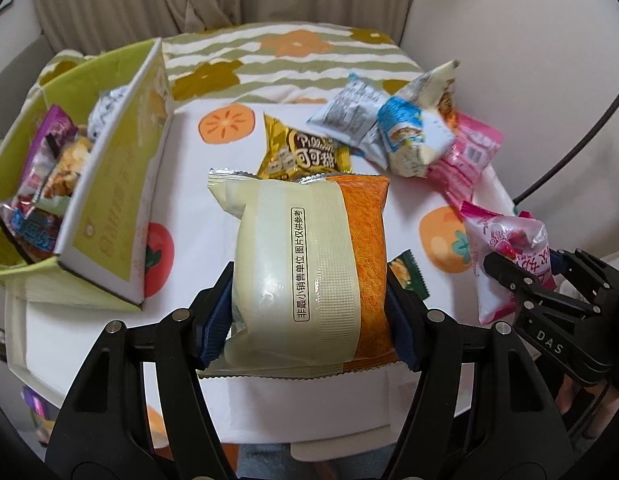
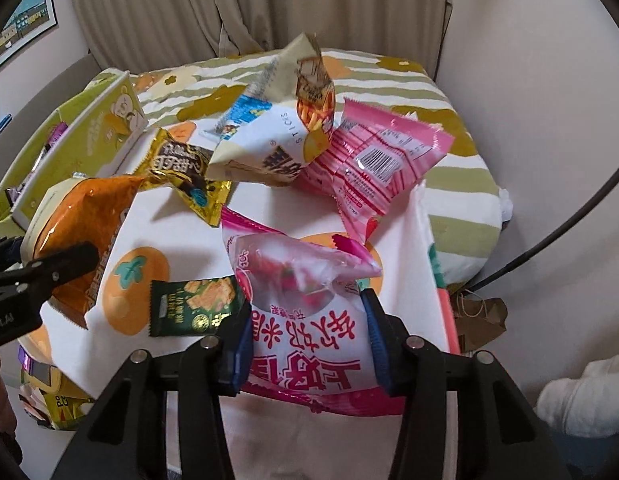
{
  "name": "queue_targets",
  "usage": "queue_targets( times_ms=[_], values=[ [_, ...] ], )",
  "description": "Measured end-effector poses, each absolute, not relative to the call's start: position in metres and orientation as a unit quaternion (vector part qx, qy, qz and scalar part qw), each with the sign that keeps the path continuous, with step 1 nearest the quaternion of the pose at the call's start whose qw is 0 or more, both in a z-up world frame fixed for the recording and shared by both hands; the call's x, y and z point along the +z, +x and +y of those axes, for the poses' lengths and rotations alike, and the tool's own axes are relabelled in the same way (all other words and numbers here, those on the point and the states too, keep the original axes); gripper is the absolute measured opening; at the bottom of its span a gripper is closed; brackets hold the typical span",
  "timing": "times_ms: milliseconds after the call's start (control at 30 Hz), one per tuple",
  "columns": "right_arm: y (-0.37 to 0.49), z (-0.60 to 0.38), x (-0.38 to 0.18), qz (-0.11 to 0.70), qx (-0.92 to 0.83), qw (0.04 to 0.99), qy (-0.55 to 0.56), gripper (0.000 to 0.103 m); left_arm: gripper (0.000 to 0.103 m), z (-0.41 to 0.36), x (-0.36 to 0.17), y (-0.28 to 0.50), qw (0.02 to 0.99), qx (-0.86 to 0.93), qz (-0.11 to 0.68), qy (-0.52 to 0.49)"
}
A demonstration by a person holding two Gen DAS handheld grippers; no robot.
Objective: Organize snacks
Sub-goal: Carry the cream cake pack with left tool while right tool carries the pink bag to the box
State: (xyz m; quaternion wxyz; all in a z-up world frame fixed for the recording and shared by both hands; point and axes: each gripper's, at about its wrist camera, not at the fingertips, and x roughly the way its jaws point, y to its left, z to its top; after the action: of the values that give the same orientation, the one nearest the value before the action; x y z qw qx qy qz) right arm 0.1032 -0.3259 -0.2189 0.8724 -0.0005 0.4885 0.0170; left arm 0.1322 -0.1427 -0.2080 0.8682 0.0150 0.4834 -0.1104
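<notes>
On the fruit-print table (image 1: pixel 237 216), an open green box (image 1: pixel 121 184) of snacks stands at the left edge, the left gripper (image 1: pixel 309 312) clamps a cream-and-orange packet (image 1: pixel 309 264) above the near edge, the right gripper (image 2: pixel 305 344) pinches a pink candy bag (image 2: pixel 305 320) beside it, and a small green packet (image 2: pixel 193 304) lies between them.

Setting: a home, most likely a living room or bedroom. I am working at a table under a white cloth printed with orange persimmons (image 1: pixel 225 126). Beyond its far edge lies a green-and-cream striped fabric with flower shapes (image 2: pixel 409 76). Pleated beige curtains (image 2: pixel 169 8) hang along the far wall, and a framed picture (image 2: pixel 23 20) is mounted far left.
</notes>
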Motion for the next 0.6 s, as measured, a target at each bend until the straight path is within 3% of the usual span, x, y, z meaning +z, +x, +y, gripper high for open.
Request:
queue_targets(
  times_ms=[600],
  values=[
    [0.110, -0.258, -0.111, 0.402, 0.068, 0.913, -0.001, 0.044, 0.063, -0.043, -0.104, 0.129, 0.914, -0.066, 0.401, -0.016]
  ],
)
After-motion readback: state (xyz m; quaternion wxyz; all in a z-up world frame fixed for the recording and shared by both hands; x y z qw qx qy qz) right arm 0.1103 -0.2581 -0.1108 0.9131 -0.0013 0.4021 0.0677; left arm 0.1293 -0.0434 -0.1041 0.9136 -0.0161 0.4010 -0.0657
